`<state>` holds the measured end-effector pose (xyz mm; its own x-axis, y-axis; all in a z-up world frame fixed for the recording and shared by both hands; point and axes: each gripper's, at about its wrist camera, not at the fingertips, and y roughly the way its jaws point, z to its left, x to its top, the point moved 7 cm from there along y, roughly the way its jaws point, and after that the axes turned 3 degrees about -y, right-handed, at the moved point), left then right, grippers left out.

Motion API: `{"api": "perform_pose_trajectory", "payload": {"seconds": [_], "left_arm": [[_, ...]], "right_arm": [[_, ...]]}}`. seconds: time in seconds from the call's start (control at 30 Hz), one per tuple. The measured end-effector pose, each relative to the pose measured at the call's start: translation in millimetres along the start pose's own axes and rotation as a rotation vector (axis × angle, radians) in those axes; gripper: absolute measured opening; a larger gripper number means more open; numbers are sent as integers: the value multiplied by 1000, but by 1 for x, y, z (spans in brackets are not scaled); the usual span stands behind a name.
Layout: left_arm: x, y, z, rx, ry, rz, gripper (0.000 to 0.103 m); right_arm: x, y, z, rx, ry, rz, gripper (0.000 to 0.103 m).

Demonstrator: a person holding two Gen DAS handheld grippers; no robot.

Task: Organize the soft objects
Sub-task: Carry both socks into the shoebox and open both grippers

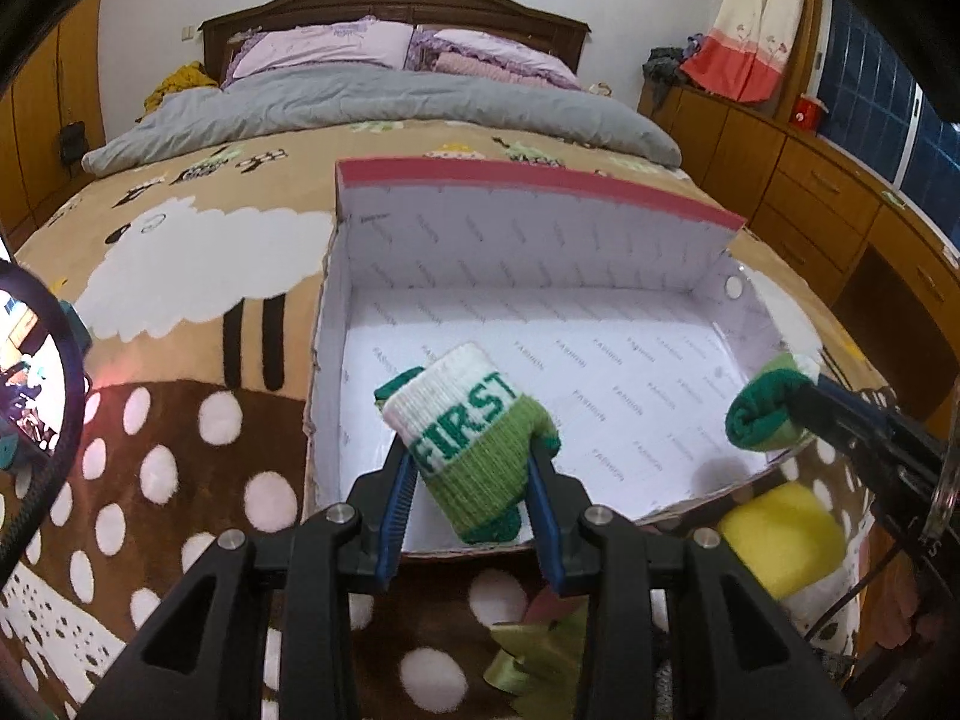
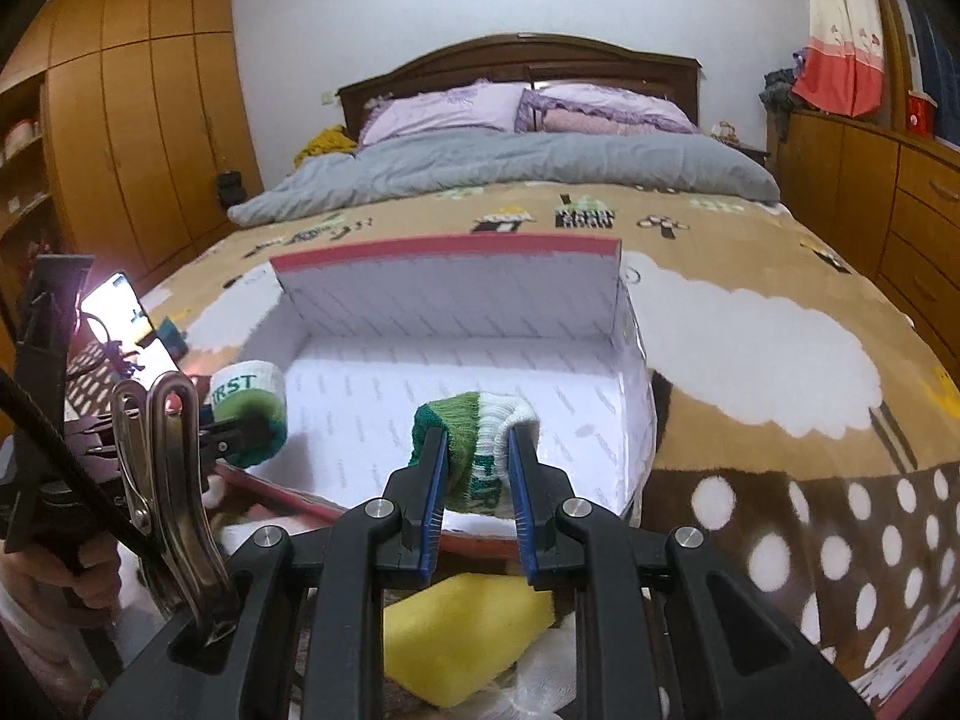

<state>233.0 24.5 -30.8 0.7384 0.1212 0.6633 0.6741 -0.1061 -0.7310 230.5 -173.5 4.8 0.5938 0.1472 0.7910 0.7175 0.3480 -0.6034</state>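
The left gripper (image 1: pixel 471 468) is clamping a rolled sock (image 1: pixel 474 438), its blue pads pressing the green-and-white knit from both sides; the letters "FIRST" are showing on the band. The sock is hanging just over the near edge of the open box (image 1: pixel 600 252), toward 6 o'clock of the box floor. In the right wrist view the same left gripper (image 2: pixel 240 432) is showing at 9 o'clock, gripping that sock (image 2: pixel 249 402) beside the box's left wall.

The right gripper (image 2: pixel 477 468) is squeezing a second sock (image 2: pixel 474 450), a matching green-and-white roll, with the jaws narrowed onto it. This one is sitting above the near part of the box (image 2: pixel 450 288), toward 6 o'clock of the floor. From the left wrist view it (image 1: pixel 762 414) is appearing at 3 o'clock, over the box's right wall, with the right gripper (image 1: pixel 798 408) reaching in from the edge.

A yellow sponge (image 2: pixel 462 630) is lying just below the box's near edge, under the right gripper.

The box is resting on a bed (image 1: pixel 180 360) covered by a brown blanket (image 2: pixel 780 360) with white sheep and dots. A grey duvet (image 1: pixel 384 102) and lilac pillows (image 1: pixel 324 48) are lying at 12 o'clock, against a dark headboard (image 2: pixel 522 60). Wooden wardrobes (image 2: pixel 138 120) are standing at 9 o'clock, drawers (image 1: pixel 810 180) and a curtain (image 1: pixel 750 24) at 2 o'clock.
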Motion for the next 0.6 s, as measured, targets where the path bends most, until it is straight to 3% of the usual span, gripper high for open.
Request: {"api": "perform_pose_trajectory", "payload": {"seconds": [0.43, 0.6], "left_arm": [[-5, 10, -2, 0, 16, 35, 38], [-5, 5, -6, -1, 27, 25, 46]], "right_arm": [[-17, 18, -10, -5, 54, 83, 23], [-16, 15, -9, -5, 56, 77, 28]]}}
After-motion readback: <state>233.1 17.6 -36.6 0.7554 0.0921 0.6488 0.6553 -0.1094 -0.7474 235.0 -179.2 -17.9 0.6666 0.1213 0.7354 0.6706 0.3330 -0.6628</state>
